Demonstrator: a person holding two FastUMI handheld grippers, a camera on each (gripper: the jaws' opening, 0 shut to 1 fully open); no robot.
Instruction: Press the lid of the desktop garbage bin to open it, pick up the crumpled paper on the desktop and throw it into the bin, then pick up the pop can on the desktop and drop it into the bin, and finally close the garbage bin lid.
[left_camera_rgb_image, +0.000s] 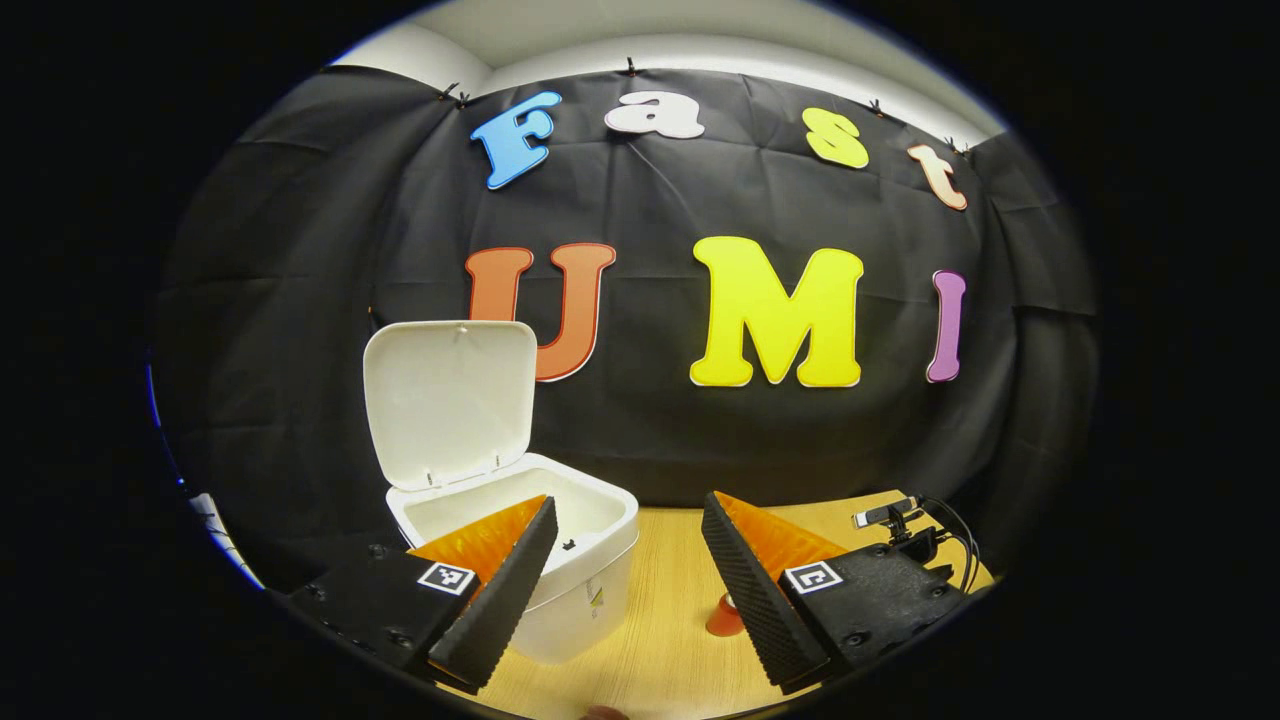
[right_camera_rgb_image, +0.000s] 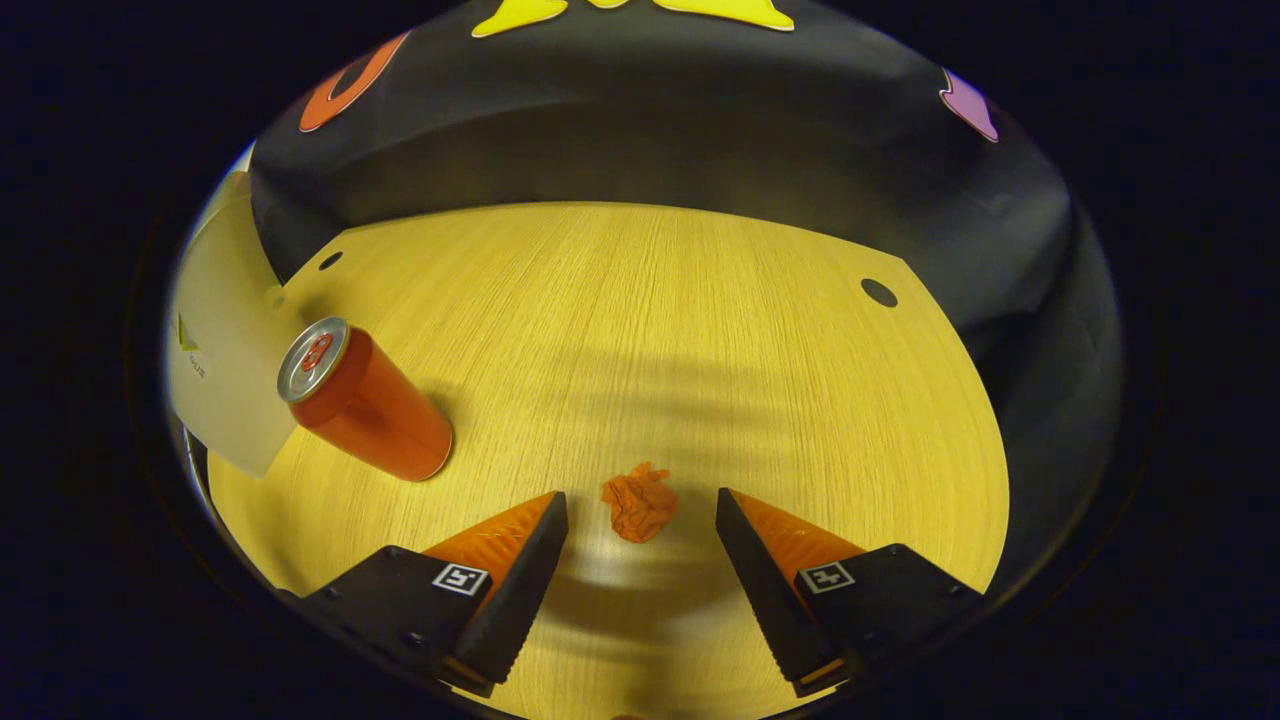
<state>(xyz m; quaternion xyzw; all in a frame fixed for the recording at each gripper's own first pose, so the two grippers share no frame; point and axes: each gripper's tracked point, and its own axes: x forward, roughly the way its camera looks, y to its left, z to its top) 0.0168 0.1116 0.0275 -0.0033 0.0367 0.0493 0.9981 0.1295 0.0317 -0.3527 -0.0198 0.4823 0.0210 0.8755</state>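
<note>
- On the wooden bench (right_camera_rgb_image: 640, 330), the crumpled paper (right_camera_rgb_image: 639, 511) lies just ahead of the right gripper (right_camera_rgb_image: 640, 520), whose fingers are spread apart and empty.
- Beside the paper stands the pop can (right_camera_rgb_image: 365, 403), touching nothing.
- The bin (left_camera_rgb_image: 520, 540) has its lid (left_camera_rgb_image: 447, 400) raised; the left gripper (left_camera_rgb_image: 625, 530) hovers beside it, fingers apart.
- Risk: the light paper may skid away if one finger touches first.

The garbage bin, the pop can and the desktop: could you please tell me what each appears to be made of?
The garbage bin looks like moulded white plastic with a smooth, slightly satin finish; its raised lid is one thin shell. The pop can appears to be metal: a bare silvery top with a pull tab above a glossy coated body. The desktop shows pale wood grain, possibly laminate rather than solid wood.
</note>
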